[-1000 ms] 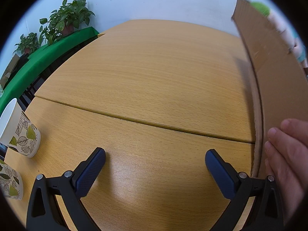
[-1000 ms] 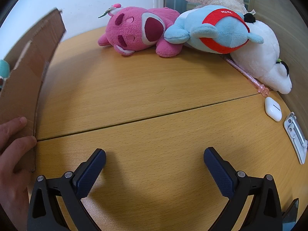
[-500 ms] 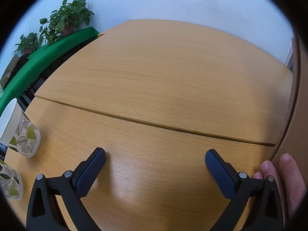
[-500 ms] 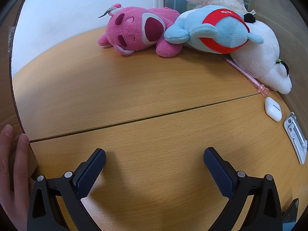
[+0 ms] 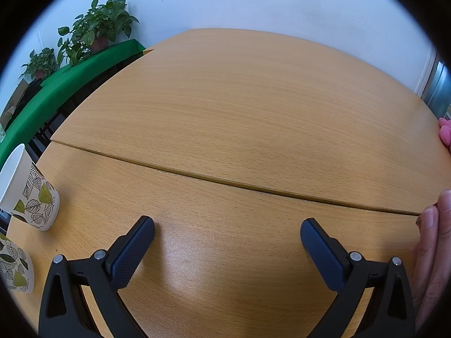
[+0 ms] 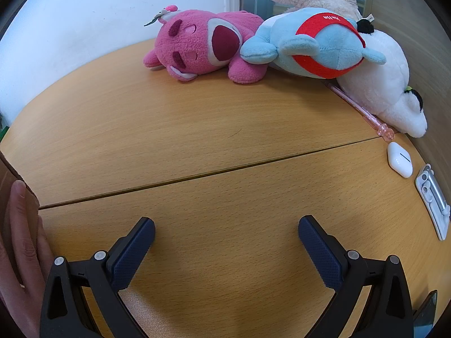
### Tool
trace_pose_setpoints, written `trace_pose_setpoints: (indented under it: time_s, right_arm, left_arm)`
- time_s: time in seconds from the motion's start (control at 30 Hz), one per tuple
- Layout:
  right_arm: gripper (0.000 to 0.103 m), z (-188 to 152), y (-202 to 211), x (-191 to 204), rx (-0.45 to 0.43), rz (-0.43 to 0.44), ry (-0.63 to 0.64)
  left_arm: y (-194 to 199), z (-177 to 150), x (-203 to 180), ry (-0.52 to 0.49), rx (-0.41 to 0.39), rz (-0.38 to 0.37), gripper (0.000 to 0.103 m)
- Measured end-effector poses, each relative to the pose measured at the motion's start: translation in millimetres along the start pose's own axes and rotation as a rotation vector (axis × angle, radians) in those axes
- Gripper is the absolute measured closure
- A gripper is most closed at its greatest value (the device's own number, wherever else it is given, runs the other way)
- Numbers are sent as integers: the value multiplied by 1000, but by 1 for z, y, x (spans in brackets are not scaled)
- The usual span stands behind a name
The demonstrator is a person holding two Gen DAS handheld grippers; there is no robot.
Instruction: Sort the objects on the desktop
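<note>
My left gripper (image 5: 227,229) rests open over the bare wooden table (image 5: 239,107), nothing between its fingers. Two leaf-printed paper cups (image 5: 26,193) stand at its far left. My right gripper (image 6: 225,228) is open too, over the same table (image 6: 169,129). Far behind it lie a pink plush (image 6: 203,49), a blue-and-red plush (image 6: 313,46) and a white plush (image 6: 386,84). A pink pen (image 6: 363,112), a white earbud case (image 6: 399,159) and a white-and-silver gadget (image 6: 432,201) lie to the right. A hand (image 6: 22,242) holds a brown cardboard piece (image 6: 7,174) at the left edge.
Potted plants (image 5: 95,32) stand on a green-covered bench (image 5: 56,90) beyond the table's left side. A seam (image 5: 225,181) crosses the tabletop. The hand (image 5: 434,239) shows at the right edge of the left wrist view, with a scrap of pink plush (image 5: 445,133) above it.
The cardboard piece held by the hand has swung down and away, leaving both views almost entirely. Neither gripper has moved, and both stay open.
</note>
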State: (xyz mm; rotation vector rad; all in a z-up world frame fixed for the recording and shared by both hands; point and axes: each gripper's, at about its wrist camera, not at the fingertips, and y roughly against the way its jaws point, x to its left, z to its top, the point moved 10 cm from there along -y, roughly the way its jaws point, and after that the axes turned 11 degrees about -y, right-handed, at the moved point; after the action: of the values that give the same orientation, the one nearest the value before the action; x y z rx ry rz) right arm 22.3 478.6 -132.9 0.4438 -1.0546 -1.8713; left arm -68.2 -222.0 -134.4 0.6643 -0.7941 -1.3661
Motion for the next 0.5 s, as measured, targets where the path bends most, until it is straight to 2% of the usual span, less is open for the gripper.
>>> trace_pose_setpoints:
  time_s: [0.5]
  right_arm:
    - [0,0,0,-1,0,1,0]
  left_arm:
    - [-1,0,-1,0,-1,0,0]
